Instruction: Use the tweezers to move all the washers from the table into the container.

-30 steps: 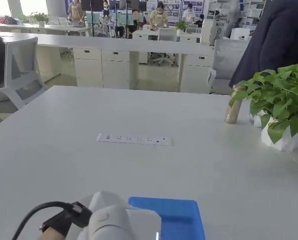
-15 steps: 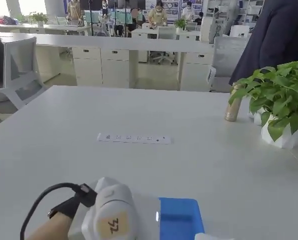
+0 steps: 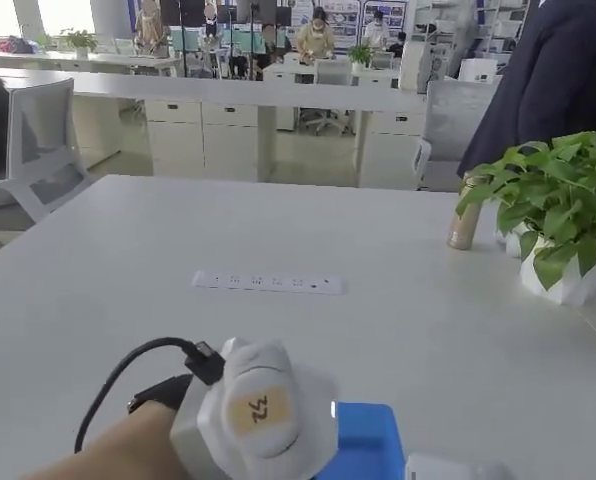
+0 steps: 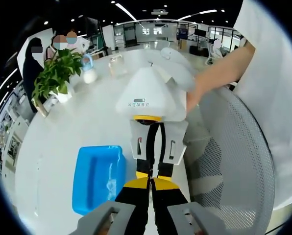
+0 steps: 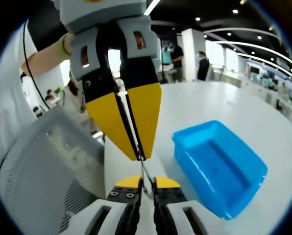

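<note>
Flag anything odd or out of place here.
Nothing spilled or damaged. One oddity: the left gripper is shut on the tweezers, whose tip sits between the jaws of the right gripper, the two nose to nose beside the blue container, which looks empty.

Down at the near edge of the bench [image 3: 398,330], the left gripper [image 3: 263,425] has climbed higher in the head view and slid to the right. Its pale body now covers most of the blue container [image 3: 373,430], leaving only a strip on the right showing. More of the forearm [image 3: 108,455] and the black cable [image 3: 128,375] behind it has come in from the left, and the right gripper [image 3: 448,468] has edged in at the bottom.
</note>
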`<move>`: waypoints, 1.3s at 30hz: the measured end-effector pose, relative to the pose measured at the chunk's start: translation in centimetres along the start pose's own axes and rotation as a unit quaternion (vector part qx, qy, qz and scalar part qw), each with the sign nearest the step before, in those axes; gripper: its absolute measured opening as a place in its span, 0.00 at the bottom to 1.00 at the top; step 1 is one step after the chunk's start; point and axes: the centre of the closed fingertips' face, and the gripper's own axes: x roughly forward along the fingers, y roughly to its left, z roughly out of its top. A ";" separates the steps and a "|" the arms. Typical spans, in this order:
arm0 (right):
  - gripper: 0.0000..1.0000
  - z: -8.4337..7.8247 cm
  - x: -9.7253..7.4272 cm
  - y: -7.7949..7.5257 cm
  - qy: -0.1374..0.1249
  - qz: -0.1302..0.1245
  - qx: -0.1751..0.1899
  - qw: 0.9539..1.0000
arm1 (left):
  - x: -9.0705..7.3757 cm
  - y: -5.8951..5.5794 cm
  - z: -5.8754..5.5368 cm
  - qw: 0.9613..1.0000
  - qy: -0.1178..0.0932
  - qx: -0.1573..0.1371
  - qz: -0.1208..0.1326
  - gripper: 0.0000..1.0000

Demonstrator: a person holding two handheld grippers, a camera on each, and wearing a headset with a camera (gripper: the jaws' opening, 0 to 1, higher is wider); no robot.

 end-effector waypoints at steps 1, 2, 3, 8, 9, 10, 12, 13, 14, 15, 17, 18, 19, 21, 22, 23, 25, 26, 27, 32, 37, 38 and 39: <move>0.05 0.0 0.0 -0.1 0.001 0.001 0.008 1.000 | 0.1 0.1 0.1 1.000 0.002 -0.002 -0.002 0.00; 0.05 0.0 0.0 -0.1 0.000 0.004 0.013 1.000 | 0.1 0.3 0.1 1.000 0.002 -0.002 -0.002 0.00; 0.05 0.0 -0.1 -0.1 0.000 0.004 0.015 1.000 | 0.1 0.4 0.2 1.000 0.003 -0.002 -0.002 0.00; 0.05 0.0 -0.1 -0.6 -0.002 0.011 0.041 0.999 | 0.2 1.0 0.2 1.000 0.005 -0.010 -0.002 0.00; 0.05 0.0 -0.1 -0.6 -0.004 0.013 0.044 0.999 | 0.1 1.1 0.2 1.000 0.006 -0.009 -0.001 0.00; 0.05 0.0 -0.1 -0.6 -0.006 0.014 0.049 0.999 | 0.1 1.0 0.1 1.000 0.006 -0.009 -0.001 0.00; 0.06 0.0 -0.1 -0.6 -0.009 0.018 0.060 0.998 | 0.0 0.8 0.1 1.000 0.005 -0.006 -0.005 0.00; 0.06 0.0 -0.1 -0.4 -0.009 0.021 0.063 0.998 | -0.1 0.3 0.1 1.000 -0.001 0.000 -0.015 0.00; 0.07 0.0 -0.1 -0.1 -0.007 0.025 0.065 0.997 | -0.1 -0.2 0.2 1.000 -0.004 0.006 -0.023 0.00; 0.07 -0.1 -0.1 0.2 -0.007 0.027 0.064 0.998 | 0.0 -0.7 0.0 0.999 0.000 0.008 -0.031 0.00; 0.08 0.1 -0.2 0.9 -0.003 0.022 0.038 0.999 | 0.4 -1.1 -0.4 0.999 0.007 0.013 -0.028 0.00; 0.08 0.2 -0.3 1.0 0.000 0.016 0.026 1.000 | 0.6 -1.3 -0.6 0.999 0.009 0.017 -0.028 0.00; 0.08 0.2 -0.3 0.7 0.002 0.015 0.018 1.000 | 0.7 -1.4 -0.6 0.999 0.009 0.016 -0.028 0.00; 0.07 0.1 -0.3 0.6 0.004 0.007 -0.002 1.000 | 0.7 -1.3 -0.6 1.000 0.007 0.014 -0.024 0.00; 0.06 0.2 -0.2 0.6 0.003 0.002 -0.009 1.000 | 0.7 -1.2 -0.6 1.000 0.006 0.013 -0.022 0.00; 0.05 0.0 -0.2 0.5 0.003 -0.003 -0.014 1.000 | 0.7 -1.1 -0.6 1.000 0.006 0.013 -0.020 0.00; 0.04 0.0 -0.2 0.2 0.002 -0.007 -0.004 1.000 | 0.7 -0.7 -0.7 1.000 -0.005 0.016 -0.005 0.00; 0.04 0.0 -0.2 0.2 0.004 -0.005 0.009 1.000 | 0.7 -0.7 -0.8 1.000 -0.012 0.006 0.000 0.00; 0.04 0.0 -0.2 0.1 0.005 -0.006 0.017 1.000 | 0.6 -0.6 -0.9 1.000 -0.017 -0.001 0.003 0.02; 0.03 -0.3 -0.3 -0.4 0.008 -0.015 0.025 1.000 | -0.9 -0.2 -1.0 0.995 -0.068 -0.059 0.044 0.12; 0.03 -0.4 -0.3 -0.2 0.007 -0.019 0.016 1.000 | -2.8 -0.1 -1.7 0.977 -0.131 -0.147 0.084 0.24; 0.03 -0.4 -0.2 -0.1 0.006 -0.019 0.015 1.000 | -3.3 -0.1 -2.1 0.970 -0.143 -0.169 0.098 0.27; 0.03 -0.3 -0.2 -0.1 0.006 -0.020 0.015 1.000 | -3.5 -0.2 -2.2 0.966 -0.154 -0.180 0.106 0.30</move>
